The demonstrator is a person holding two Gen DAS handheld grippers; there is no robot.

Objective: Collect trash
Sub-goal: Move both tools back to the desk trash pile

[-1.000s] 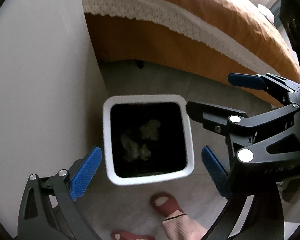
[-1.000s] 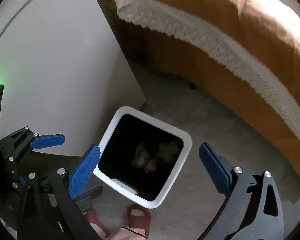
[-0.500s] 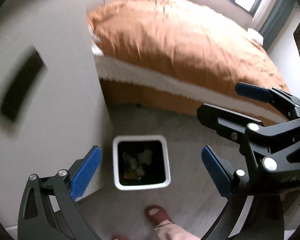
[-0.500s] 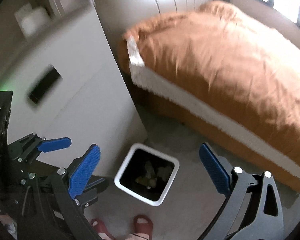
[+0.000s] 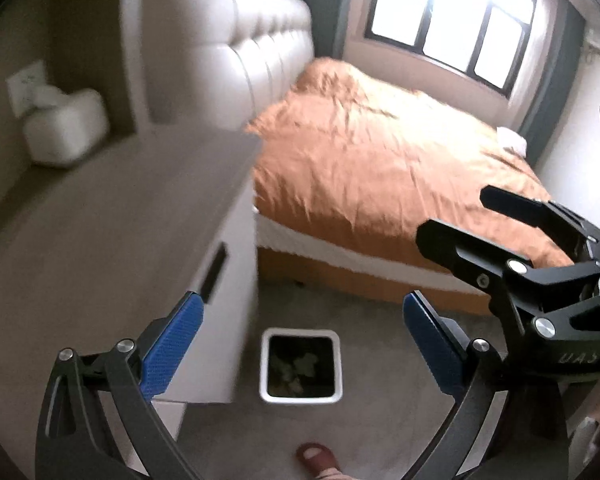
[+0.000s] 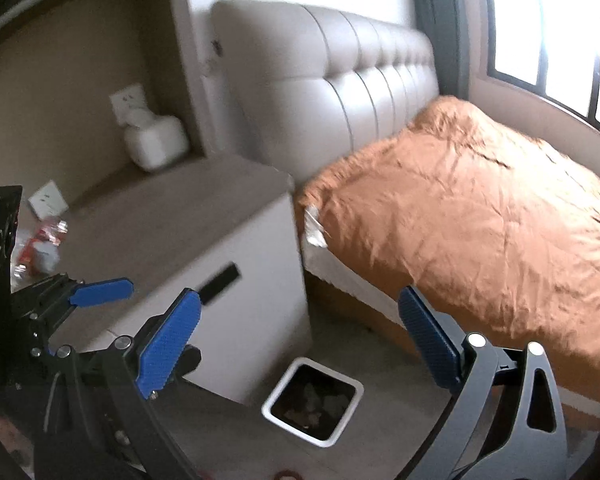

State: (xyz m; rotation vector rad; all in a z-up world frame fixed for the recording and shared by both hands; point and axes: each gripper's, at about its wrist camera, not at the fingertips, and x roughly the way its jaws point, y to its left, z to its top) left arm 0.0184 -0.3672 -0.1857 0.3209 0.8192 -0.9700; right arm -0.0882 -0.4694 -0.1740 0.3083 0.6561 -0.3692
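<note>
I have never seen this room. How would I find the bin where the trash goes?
Start at the big bed with the orange cover. At its head end stands a white bedside cabinet with a grey top. On the floor before that cabinet sits the small square white bin with a dark inside, holding crumpled paper; it is the only open container on the floor.

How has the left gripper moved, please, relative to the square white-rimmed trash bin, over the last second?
Yes. The left gripper has risen away: the square white-rimmed trash bin beside the white bedside cabinet now looks much smaller.
</note>
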